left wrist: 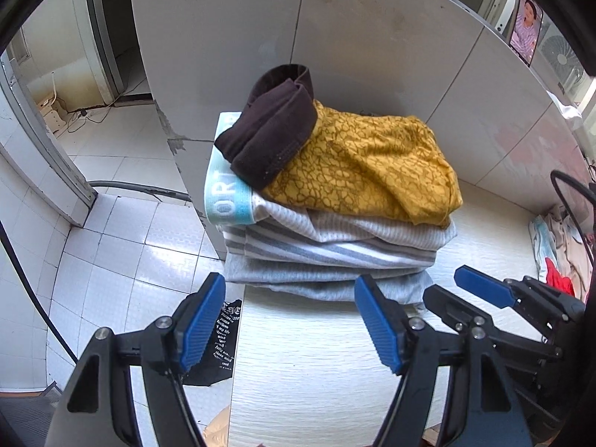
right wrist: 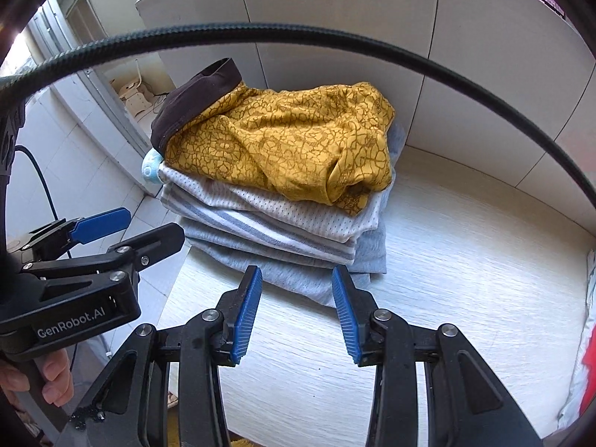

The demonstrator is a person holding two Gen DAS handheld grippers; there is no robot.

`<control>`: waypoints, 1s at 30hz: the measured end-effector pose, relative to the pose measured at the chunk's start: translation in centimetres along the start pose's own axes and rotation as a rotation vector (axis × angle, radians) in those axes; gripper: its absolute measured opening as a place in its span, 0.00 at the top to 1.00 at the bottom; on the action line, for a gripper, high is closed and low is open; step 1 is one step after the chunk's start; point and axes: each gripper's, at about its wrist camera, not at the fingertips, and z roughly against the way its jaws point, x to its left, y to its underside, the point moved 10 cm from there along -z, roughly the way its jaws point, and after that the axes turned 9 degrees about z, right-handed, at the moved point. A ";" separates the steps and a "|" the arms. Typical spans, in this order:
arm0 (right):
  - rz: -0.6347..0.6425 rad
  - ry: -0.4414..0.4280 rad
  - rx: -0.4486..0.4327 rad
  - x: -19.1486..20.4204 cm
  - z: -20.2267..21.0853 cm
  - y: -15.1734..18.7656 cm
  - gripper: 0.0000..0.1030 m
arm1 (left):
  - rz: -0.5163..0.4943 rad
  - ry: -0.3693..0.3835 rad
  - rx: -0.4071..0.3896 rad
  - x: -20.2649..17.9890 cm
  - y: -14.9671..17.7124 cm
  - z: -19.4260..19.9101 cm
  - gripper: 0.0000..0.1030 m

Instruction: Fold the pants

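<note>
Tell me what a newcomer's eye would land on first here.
The mustard-yellow patterned pants with a dark brown waistband top a stack of folded grey and striped clothes at the table's back left corner. Nearer, the open left gripper and open right gripper hang empty before the stack.

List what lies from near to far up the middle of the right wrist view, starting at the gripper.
right gripper → bare table → grey pants at the stack's bottom → striped garment → white mesh garment → mustard patterned pants → white wall panels
</note>
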 end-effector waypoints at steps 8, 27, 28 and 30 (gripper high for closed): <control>-0.010 0.000 0.003 0.0 0.0 0.1 0.61 | 0.000 0.000 0.003 0.4 0.0 -0.2 0.27; -0.018 -0.004 0.011 -0.4 -0.4 -0.1 0.61 | 0.002 -0.009 0.012 -0.1 0.0 -0.4 0.27; -0.020 -0.005 0.011 -0.4 -0.4 -0.1 0.61 | 0.000 -0.010 0.013 -0.1 0.0 -0.4 0.27; -0.025 -0.004 0.012 -0.5 -0.5 -0.2 0.61 | -0.002 -0.012 0.014 -0.2 -0.1 -0.5 0.27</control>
